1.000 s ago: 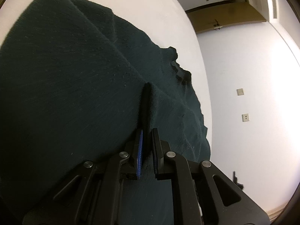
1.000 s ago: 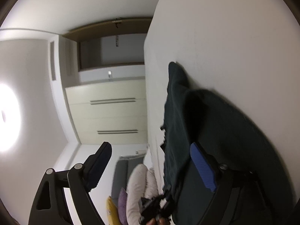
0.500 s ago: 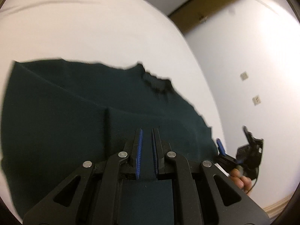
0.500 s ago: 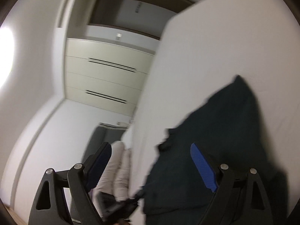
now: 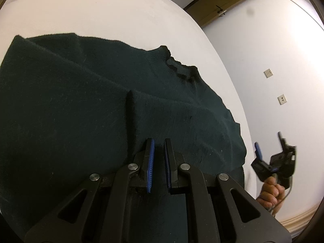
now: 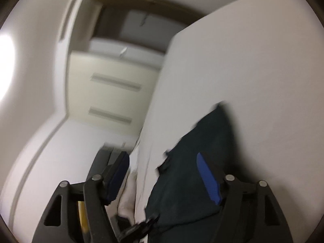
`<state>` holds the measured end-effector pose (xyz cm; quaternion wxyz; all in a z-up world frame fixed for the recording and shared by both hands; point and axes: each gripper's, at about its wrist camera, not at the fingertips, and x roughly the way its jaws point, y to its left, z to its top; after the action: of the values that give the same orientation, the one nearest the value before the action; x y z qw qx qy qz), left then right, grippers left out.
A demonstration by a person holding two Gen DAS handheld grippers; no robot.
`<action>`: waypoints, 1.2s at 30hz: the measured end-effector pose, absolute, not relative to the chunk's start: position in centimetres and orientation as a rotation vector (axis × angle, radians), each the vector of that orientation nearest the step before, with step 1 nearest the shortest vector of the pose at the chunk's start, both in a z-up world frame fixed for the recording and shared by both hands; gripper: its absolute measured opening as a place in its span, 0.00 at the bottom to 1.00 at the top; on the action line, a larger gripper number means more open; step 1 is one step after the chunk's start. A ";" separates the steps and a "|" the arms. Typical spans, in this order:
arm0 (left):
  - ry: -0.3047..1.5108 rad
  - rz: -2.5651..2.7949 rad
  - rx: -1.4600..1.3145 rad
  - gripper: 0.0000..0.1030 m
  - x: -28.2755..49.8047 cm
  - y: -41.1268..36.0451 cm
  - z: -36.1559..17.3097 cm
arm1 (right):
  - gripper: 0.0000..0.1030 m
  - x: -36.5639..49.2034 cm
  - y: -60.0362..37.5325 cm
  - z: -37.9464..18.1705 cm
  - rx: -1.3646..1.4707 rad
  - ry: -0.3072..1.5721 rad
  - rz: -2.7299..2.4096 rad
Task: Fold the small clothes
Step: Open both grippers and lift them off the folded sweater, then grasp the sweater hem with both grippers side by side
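Left wrist view
- Left tool (image 5: pixel 159 165): jaws nearly closed on a raised pleat of the dark green sweater (image 5: pixel 85 109), at the lower middle of the frame; the pinch looks meant to carry that fold across.
- Sweater: spread over the white table (image 5: pixel 101 14), filling left and centre, collar toward the upper right; the ridge of lifted cloth runs up from the tool's tips.
- Right tool (image 5: pixel 269 147): lower right, off the sweater's edge, held by a hand (image 5: pixel 270 192), jaws apart and empty.

Right wrist view
- Right tool (image 6: pixel 164 174): jaws wide, though they have just been closing; no cloth pressed between the pads. Blurred.
- Sweater (image 6: pixel 188 182): lower centre to lower right, lying behind the right-side finger (image 6: pixel 208 180), apart from the other.
- Judgement: the right tool seems freed to take a new hold while the left keeps the fold.
- Table (image 6: pixel 253 70): fills the right half.
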<state>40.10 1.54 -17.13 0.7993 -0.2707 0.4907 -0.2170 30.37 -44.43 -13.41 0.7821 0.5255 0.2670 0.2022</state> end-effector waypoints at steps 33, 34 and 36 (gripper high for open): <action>1.000 -0.450 -0.506 0.93 10.1 12.0 -10.5 | 0.91 3.2 -41.5 -5.8 0.549 0.787 0.314; 1.026 -0.456 -0.525 0.91 9.5 12.3 -11.1 | 0.88 2.9 -42.0 -6.5 0.582 0.810 0.318; 1.079 -0.453 -0.555 0.86 8.1 12.9 -12.5 | 0.86 2.8 -43.0 -8.8 0.674 0.862 0.311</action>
<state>8.14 12.89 -12.51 0.7975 -0.2583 0.5027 -0.2109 2.77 -43.00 -8.84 0.8424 0.3192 0.4083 0.1474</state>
